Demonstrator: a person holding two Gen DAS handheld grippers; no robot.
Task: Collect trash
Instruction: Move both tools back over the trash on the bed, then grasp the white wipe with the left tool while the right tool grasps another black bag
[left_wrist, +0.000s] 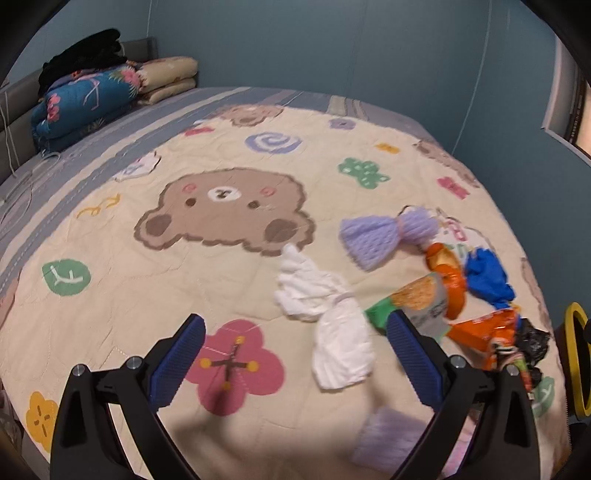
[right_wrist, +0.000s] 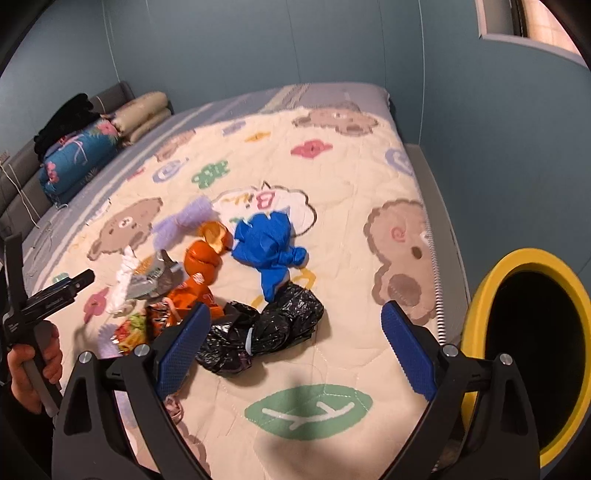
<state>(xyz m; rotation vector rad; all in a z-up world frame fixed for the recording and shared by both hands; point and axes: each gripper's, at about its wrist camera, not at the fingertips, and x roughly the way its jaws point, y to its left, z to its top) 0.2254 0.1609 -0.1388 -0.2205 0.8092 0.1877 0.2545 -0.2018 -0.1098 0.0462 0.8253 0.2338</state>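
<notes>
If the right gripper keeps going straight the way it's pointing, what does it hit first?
Most likely the crumpled black plastic bag lying on the bed quilt just ahead of the open right gripper, slightly toward its left finger. Depth is hard to judge.

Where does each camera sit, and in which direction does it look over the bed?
Left wrist: on the left gripper, open, looking across the quilt toward the white tissue.
Right wrist: on the right gripper, open, facing the black bag, yellow bin beside the bed; the person's hand shows at left.
Both share the blue bag and the trash pile.
</notes>
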